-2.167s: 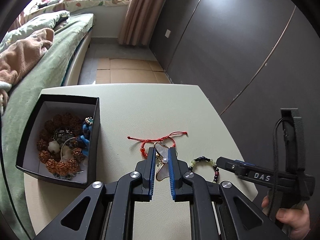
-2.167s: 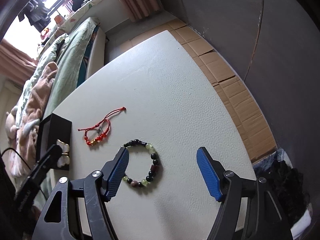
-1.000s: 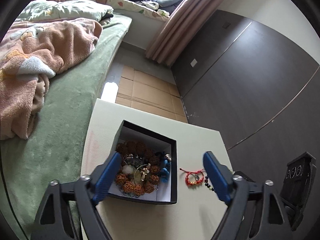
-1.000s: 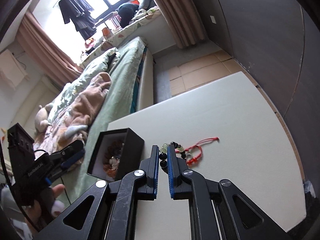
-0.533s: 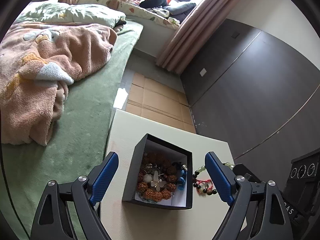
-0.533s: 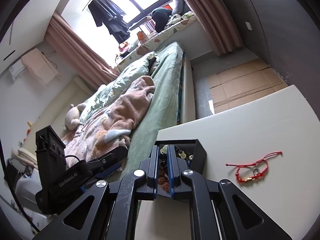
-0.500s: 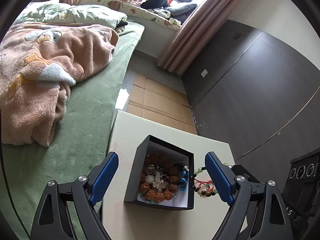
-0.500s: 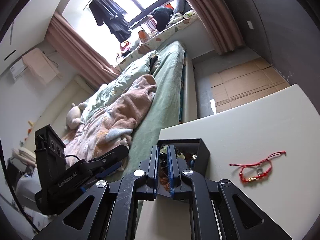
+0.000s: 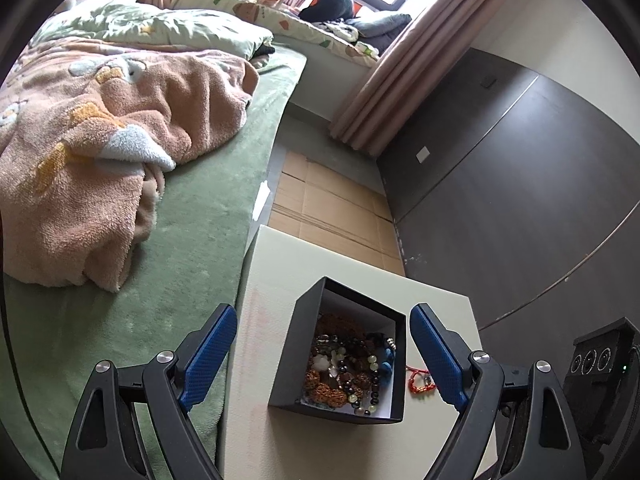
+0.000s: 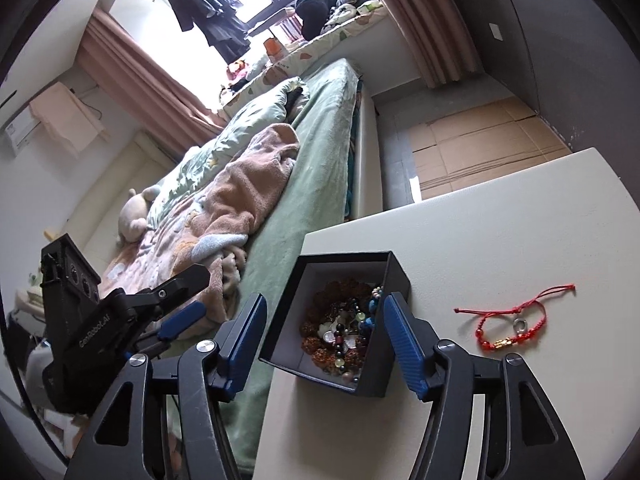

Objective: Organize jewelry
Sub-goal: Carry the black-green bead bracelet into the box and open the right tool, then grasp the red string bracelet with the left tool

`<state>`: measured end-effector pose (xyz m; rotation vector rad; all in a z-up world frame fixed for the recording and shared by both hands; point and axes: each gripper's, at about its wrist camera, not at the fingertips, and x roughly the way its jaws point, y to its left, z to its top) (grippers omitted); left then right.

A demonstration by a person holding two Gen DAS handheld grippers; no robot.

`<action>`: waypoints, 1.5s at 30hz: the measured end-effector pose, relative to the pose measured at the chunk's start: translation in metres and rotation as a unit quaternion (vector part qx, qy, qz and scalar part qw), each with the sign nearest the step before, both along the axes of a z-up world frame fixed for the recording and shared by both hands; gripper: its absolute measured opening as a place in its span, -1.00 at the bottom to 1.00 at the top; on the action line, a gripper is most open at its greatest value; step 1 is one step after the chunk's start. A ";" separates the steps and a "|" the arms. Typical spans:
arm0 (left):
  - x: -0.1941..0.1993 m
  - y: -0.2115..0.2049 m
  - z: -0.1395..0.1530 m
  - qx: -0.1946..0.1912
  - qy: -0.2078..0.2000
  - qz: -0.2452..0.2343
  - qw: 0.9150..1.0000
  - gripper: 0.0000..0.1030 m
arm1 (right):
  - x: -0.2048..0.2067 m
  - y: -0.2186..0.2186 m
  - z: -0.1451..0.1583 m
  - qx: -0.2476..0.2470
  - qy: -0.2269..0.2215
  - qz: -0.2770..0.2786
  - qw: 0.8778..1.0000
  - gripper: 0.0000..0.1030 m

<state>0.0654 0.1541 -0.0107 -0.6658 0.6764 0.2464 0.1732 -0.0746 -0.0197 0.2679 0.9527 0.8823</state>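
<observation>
A black box [image 9: 297, 346] with a white inside stands on the pale table and holds several bead bracelets, among them the green and black bead bracelet [image 9: 374, 376]. The box also shows in the right wrist view [image 10: 400, 276]. A red cord bracelet [image 10: 510, 330] lies on the table to the right of the box; in the left wrist view [image 9: 420, 382] it peeks out beside the box. My left gripper [image 9: 324, 356] is open and empty above the box. My right gripper [image 10: 324, 338] is open and empty over the box.
The pale table [image 10: 500, 240] stands against a bed with a green cover [image 9: 192, 240] and a peach blanket [image 9: 100, 152]. Flattened cardboard [image 9: 328, 208] covers the floor behind the table. A dark wall [image 9: 520, 184] runs along the right.
My right gripper was shut on the green and black bead bracelet over the box; now it is open and the bracelet lies in the box. My left gripper stays open above the box.
</observation>
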 end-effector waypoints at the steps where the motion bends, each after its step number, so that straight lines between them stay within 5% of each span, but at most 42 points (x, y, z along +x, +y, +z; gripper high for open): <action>1: 0.001 -0.003 0.000 0.004 0.001 -0.004 1.000 0.72 | 0.000 -0.003 0.001 -0.003 0.000 -0.001 1.000 0.20; 12: 0.011 -0.040 0.001 0.043 0.009 -0.035 0.998 0.72 | 0.006 -0.046 0.003 -0.035 0.007 -0.032 0.999 0.23; 15: 0.016 -0.052 0.000 0.054 0.012 -0.047 0.997 0.72 | 0.009 -0.060 0.003 -0.037 0.008 -0.044 0.998 0.79; 22: 0.032 -0.081 -0.001 0.084 0.017 -0.090 0.992 0.77 | 0.017 -0.093 0.012 -0.029 -0.008 -0.076 0.997 1.00; 24: 0.039 -0.091 -0.002 0.097 0.024 -0.106 0.989 0.99 | 0.023 -0.104 0.014 -0.028 -0.011 -0.088 0.996 1.00; 34: 0.070 -0.132 0.007 0.107 0.030 -0.160 0.981 0.99 | 0.037 -0.145 0.022 -0.036 -0.027 -0.115 0.992 1.00; 45: 0.103 -0.174 -0.008 0.118 0.088 -0.219 0.965 0.99 | 0.063 -0.180 0.006 -0.052 0.027 -0.149 0.987 1.00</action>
